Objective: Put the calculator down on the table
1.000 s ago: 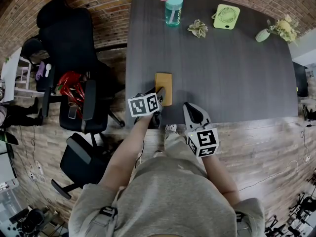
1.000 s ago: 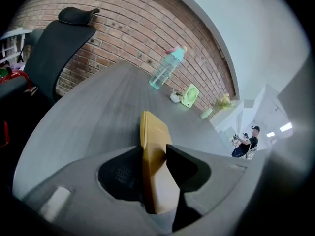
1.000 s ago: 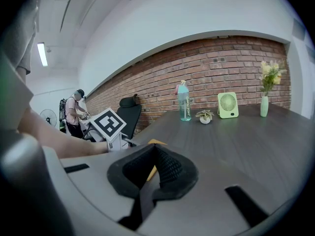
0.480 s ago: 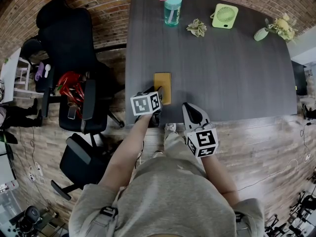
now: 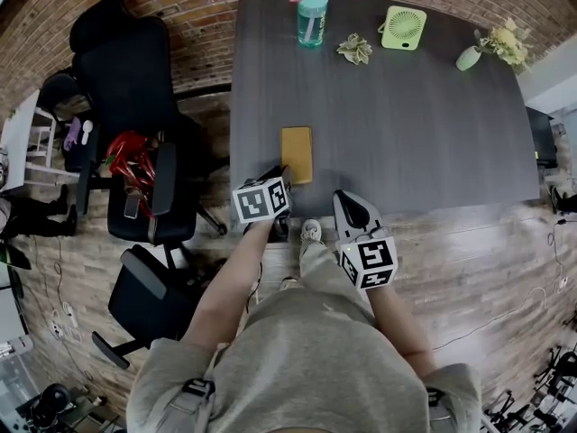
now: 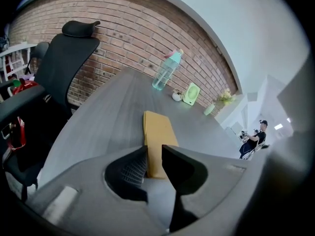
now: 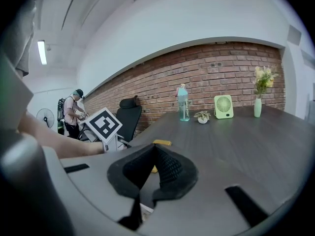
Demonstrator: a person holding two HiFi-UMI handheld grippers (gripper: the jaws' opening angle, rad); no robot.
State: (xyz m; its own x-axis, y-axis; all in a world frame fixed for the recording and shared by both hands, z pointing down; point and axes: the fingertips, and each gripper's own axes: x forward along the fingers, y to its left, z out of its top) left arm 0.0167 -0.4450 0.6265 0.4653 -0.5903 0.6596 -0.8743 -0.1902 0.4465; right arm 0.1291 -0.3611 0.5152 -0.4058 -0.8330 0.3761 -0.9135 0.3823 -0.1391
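The calculator [image 5: 297, 154], a flat yellow-orange slab, lies flat on the dark grey table [image 5: 406, 124] near its front left edge. My left gripper [image 5: 281, 174] hovers just behind the calculator's near end, over the table's edge. In the left gripper view the calculator [image 6: 157, 136] lies ahead of the left gripper [image 6: 153, 151], showing through the gap. The jaws are closing, with nothing between them. My right gripper [image 5: 347, 201] sits at the table's front edge, to the right of the calculator. The right gripper view shows this gripper [image 7: 155, 149] shut and empty, the calculator [image 7: 161, 142] beyond it.
At the table's far side stand a teal bottle [image 5: 312, 12], a small plant [image 5: 355, 50], a green fan [image 5: 402, 27] and a vase of flowers [image 5: 491, 48]. Black office chairs [image 5: 135, 79] stand left of the table. A person [image 7: 74, 107] stands in the background.
My left gripper has drawn back from the calculator toward the table's near edge. The calculator stays flat on the table. The right gripper has barely shifted.
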